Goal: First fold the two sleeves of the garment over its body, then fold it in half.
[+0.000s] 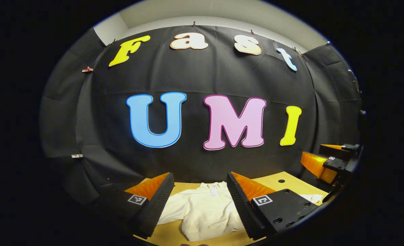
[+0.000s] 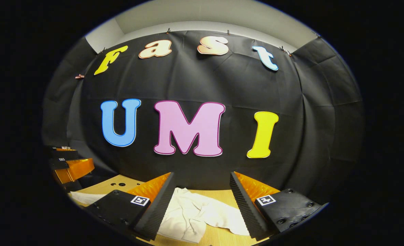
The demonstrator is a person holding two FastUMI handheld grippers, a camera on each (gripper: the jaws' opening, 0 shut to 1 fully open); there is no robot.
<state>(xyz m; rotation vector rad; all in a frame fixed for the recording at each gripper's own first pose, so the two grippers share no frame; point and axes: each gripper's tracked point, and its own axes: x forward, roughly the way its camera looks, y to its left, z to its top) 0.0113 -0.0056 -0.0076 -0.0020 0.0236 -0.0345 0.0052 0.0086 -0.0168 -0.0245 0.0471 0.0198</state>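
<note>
Lying low in frame, white garment (image 1: 205, 210) covers wooden table (image 1: 290, 184) before black cloth wall (image 1: 202, 78); left gripper (image 1: 200, 205) and right gripper (image 2: 202, 208) fingers spread.

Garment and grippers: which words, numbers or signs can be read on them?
Garment, neck tag: too small to read.
Left gripper, square marker: coded pattern, no words.
Right gripper, square marker: coded pattern, no words.
Nothing on them is readable as text.
</note>
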